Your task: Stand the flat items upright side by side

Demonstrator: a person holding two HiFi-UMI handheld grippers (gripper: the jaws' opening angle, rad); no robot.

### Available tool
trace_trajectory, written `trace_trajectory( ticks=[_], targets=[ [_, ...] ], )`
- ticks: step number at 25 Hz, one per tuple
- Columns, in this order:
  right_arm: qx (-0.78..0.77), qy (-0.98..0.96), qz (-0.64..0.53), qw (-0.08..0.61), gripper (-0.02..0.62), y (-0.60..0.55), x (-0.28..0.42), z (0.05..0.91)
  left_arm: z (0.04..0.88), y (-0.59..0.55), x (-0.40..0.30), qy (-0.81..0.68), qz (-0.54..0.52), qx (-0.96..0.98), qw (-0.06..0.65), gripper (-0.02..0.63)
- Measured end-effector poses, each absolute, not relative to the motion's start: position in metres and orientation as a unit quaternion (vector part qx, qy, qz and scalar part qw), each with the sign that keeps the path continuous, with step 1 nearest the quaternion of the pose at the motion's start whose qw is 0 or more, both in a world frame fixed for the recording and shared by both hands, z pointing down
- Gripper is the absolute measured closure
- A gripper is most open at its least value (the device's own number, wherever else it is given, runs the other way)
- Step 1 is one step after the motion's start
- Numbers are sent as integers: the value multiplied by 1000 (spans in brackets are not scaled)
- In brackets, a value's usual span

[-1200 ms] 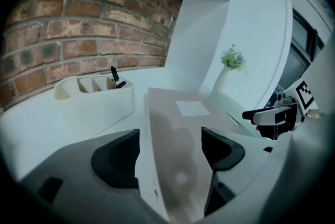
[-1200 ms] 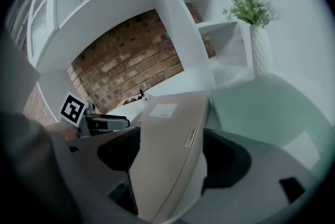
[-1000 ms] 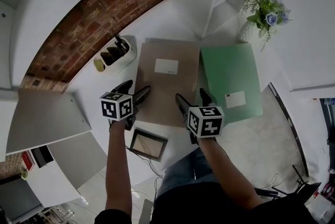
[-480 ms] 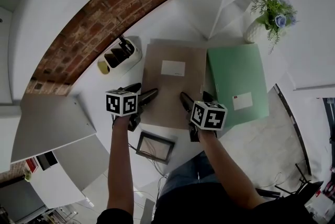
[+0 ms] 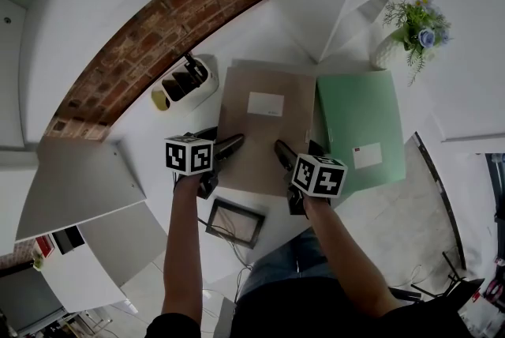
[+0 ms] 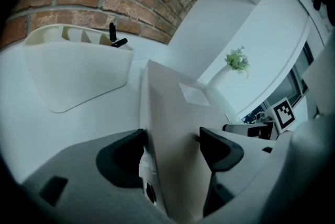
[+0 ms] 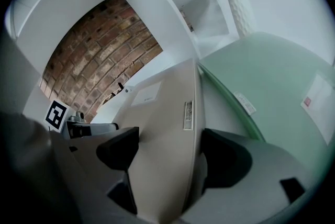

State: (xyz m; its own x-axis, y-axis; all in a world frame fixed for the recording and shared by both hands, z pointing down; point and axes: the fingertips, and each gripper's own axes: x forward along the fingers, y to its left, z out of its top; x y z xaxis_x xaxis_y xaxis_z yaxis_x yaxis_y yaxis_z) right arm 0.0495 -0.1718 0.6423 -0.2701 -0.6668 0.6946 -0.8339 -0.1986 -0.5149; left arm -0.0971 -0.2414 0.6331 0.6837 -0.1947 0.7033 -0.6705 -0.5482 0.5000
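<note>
The white desk [image 5: 154, 131] fills the middle of the head view, with a brick wall [image 5: 158, 28] curving across the upper left. At the center of the frame a tan folder [image 5: 264, 127] lies flat on the desk, a white label [image 5: 265, 103] on its upper half. Just to its right lies a green folder [image 5: 363, 119], also flat, and the long edges of the two are close together. A white desk organizer [image 5: 185, 84] stands beside the tan folder's upper left corner. A white vase of flowers [image 5: 414, 20] sits in the upper right, beyond the green folder.

The left claw [image 5: 219, 140] is at the tan folder's lower left edge. Its jaws are spread and straddle that edge, one over the cover and one off to the side. The right claw [image 5: 296, 147] is at the lower right edge and spread the same way, with one jaw over the cover and the other in the gap toward the green folder. Neither claw shows a clear pinch.
</note>
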Motion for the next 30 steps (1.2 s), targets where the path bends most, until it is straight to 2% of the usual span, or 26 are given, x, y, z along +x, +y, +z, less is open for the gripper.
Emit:
trace_trajectory(
  ticks=[6, 10, 19, 30],
  targets=[
    [594, -625, 502, 71, 228, -162, 43, 635, 616, -237, -97, -278, 296, 842, 354, 272],
    [604, -645, 464, 66, 229, -160, 45, 614, 596, -233, -96, -290, 277, 853, 335, 272],
    [610, -734, 294, 59, 227, -169, 50, 535, 528, -224, -99, -342, 159, 888, 262, 272],
    [566, -819, 96, 30, 227, -164, 44, 487, 483, -195, -109, -417, 88, 894, 139, 272]
  ],
)
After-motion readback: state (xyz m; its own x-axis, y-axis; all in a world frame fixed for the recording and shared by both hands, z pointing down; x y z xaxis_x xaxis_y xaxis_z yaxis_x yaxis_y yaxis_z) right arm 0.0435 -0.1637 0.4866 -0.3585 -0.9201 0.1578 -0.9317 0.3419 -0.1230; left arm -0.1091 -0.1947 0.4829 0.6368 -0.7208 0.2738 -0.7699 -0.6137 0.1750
